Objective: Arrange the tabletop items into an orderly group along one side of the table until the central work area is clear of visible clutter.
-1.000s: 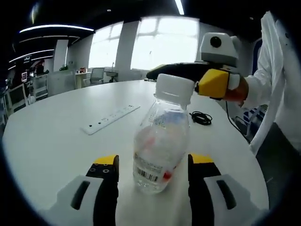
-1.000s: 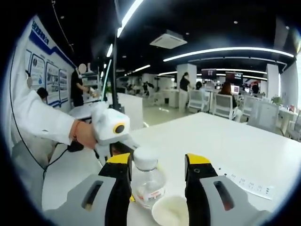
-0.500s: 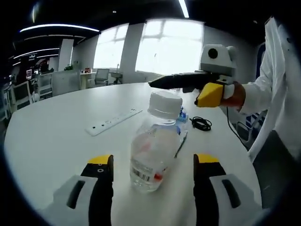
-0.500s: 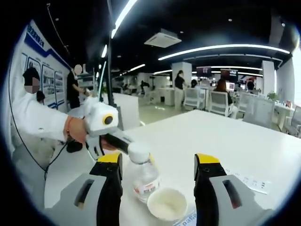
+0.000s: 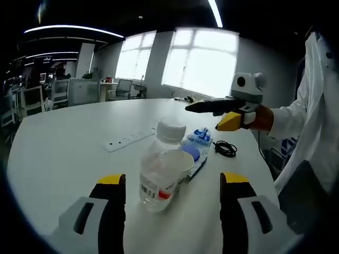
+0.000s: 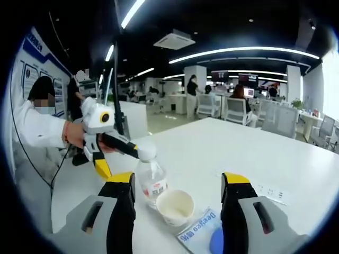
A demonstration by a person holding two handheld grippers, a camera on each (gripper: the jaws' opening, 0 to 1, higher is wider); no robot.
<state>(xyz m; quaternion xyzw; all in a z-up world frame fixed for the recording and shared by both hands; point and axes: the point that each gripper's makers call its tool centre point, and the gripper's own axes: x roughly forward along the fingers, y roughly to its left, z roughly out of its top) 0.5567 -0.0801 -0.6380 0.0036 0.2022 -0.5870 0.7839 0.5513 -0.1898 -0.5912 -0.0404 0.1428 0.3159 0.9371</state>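
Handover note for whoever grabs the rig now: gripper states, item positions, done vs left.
Left gripper: open, holding nothing, jaws either side of the bottle without touching it.
Right gripper: open, holding nothing.
Bottle, paper cup and blue packet stand close together on the white table; cup right beside bottle, packet flat next to the cup.
Power strip lies apart, further in on the table; black cable sits near the table edge.
Done: bottle, cup and packet look grouped.
Left: probably bring the power strip and cable over to the group.
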